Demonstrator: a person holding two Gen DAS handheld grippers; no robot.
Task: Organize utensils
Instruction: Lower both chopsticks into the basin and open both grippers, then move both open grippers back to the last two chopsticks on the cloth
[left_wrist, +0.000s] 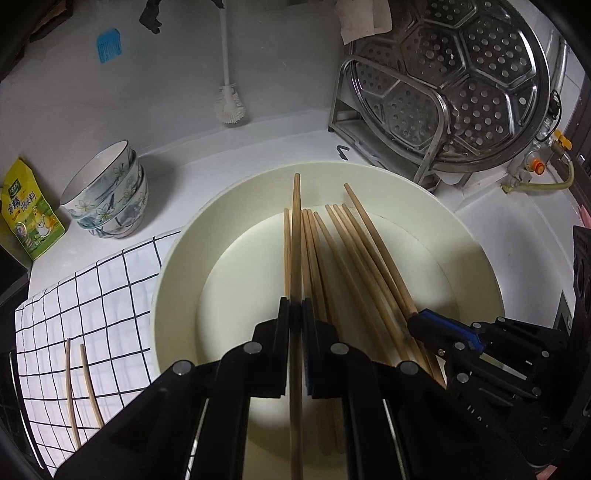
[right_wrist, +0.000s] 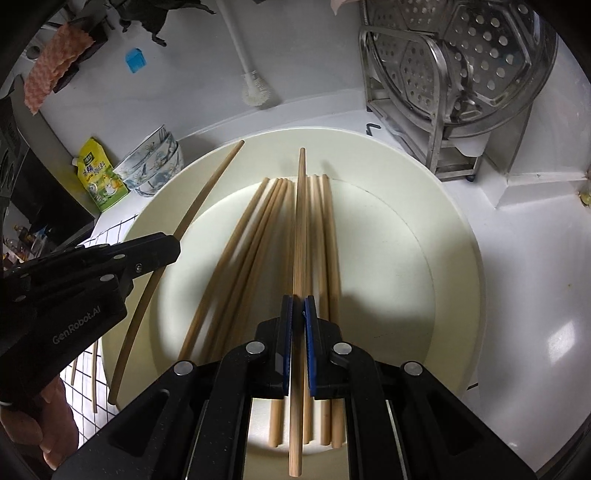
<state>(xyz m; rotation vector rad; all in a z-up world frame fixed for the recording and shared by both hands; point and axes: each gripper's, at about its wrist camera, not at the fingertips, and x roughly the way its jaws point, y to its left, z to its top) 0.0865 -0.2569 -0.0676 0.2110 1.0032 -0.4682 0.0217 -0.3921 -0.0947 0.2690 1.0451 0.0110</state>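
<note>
A wide cream basin (left_wrist: 173, 266) (right_wrist: 458, 229) holds several wooden chopsticks (left_wrist: 334, 266) (right_wrist: 255, 243) lying side by side on its bottom. My left gripper (left_wrist: 295, 304) (right_wrist: 173, 247) hangs over the basin's left half, shut on one chopstick (left_wrist: 295, 229) (right_wrist: 199, 206) that points away from me. My right gripper (right_wrist: 298, 300) (left_wrist: 415, 319) is over the middle, shut on another single chopstick (right_wrist: 301, 214) (left_wrist: 373, 236) held above the pile. Two more chopsticks (left_wrist: 79, 384) lie on a black-and-white checked cloth (left_wrist: 96, 295) left of the basin.
Stacked floral bowls (left_wrist: 110, 192) and a yellow packet (left_wrist: 26, 214) stand left of the basin by the wall. A steel rack with a perforated steamer plate (left_wrist: 465, 81) stands behind on the right. A white brush (left_wrist: 231, 107) leans against the back wall. A hand (right_wrist: 33, 424) grips the left tool.
</note>
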